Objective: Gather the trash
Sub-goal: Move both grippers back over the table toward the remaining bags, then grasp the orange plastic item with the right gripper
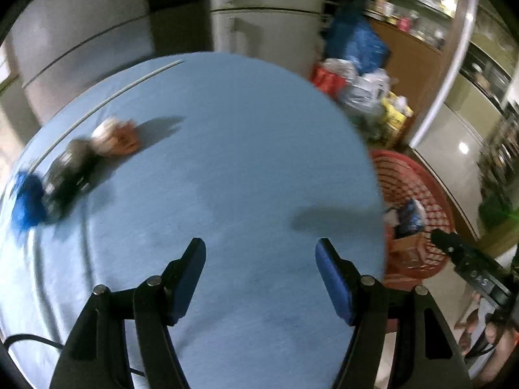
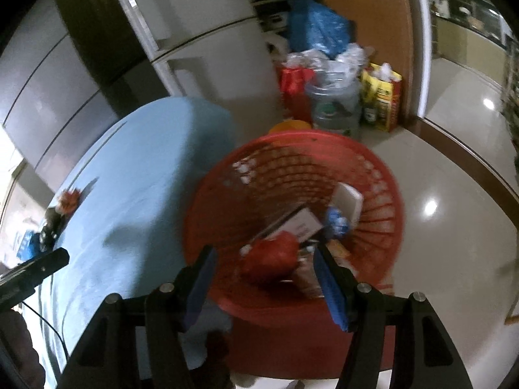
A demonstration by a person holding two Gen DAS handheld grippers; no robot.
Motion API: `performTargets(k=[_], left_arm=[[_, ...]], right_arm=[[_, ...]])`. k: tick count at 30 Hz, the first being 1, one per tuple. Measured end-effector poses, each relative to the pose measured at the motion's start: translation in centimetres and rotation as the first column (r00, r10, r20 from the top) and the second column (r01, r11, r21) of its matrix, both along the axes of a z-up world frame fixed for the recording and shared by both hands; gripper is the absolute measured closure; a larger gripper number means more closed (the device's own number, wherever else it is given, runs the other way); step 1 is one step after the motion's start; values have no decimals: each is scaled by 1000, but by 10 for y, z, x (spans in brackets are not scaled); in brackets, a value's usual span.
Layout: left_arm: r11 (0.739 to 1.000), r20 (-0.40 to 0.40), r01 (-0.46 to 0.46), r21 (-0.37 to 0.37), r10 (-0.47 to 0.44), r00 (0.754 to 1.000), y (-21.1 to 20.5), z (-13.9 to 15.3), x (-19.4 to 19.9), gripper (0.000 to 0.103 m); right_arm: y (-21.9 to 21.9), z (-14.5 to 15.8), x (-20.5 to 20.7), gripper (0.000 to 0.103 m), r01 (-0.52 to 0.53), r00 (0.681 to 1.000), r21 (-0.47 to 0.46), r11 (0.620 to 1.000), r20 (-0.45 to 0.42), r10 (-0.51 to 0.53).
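Table (image 1: 227, 149): round, under a light blue cloth; it fills most of the left wrist view and is bare except along its far left edge.
Basket (image 2: 382, 175): red, open-weave, on the floor just beside the table's right edge; cartons, a blue scrap and other trash already lie in its bottom.
Right gripper (image 2: 262, 267): hangs directly over the basket mouth, jaws wide apart and gripping nothing. A red crumpled wrapper (image 2: 271, 259) shows between the jaws; whether it is dropping or already lying in the basket cannot be told through the blur.
Left gripper (image 1: 261, 249): over the near part of the table, jaws wide apart, empty.
Trash left on the table: three blurred pieces in a row near the far left edge, an orange-and-white wrapper (image 1: 115, 137), a dark piece (image 1: 69, 175) and a blue piece (image 1: 27, 199).
Key relation: the row lies ahead and to the left of the left gripper, running diagonally from the orange piece, farthest back, to the blue piece at the cloth's edge. The left hand looks clearly nearer; the right one is across the table by the basket.
Next move, as a guess: the left gripper reaches forward-left for one of these pieces.
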State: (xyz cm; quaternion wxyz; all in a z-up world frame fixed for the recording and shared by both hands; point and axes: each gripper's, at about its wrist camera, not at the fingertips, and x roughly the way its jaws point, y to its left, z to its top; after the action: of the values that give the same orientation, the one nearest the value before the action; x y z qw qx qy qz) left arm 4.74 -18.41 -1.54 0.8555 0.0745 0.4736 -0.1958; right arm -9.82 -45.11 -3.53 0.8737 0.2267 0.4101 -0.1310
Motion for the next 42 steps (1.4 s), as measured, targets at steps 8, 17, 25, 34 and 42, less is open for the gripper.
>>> performTargets(k=[8, 17, 25, 34, 42], left_arm=[[976, -14, -215, -18, 215, 977, 94, -10, 15, 32], [928, -33, -370, -30, 369, 929, 167, -23, 19, 32], [909, -43, -415, -31, 414, 909, 192, -29, 17, 32], [904, -48, -426, -34, 424, 904, 199, -29, 18, 32], [895, -58, -445, -29, 443, 895, 213, -31, 22, 32]], right_arm=[[66, 15, 35, 37, -155, 988, -42, 987, 5, 156], [138, 27, 85, 37, -340, 940, -53, 939, 10, 341], [192, 28, 138, 37, -465, 885, -27, 885, 22, 465], [263, 26, 236, 37, -609, 793, 8, 793, 19, 609], [298, 12, 296, 40, -630, 776, -10, 776, -12, 630]])
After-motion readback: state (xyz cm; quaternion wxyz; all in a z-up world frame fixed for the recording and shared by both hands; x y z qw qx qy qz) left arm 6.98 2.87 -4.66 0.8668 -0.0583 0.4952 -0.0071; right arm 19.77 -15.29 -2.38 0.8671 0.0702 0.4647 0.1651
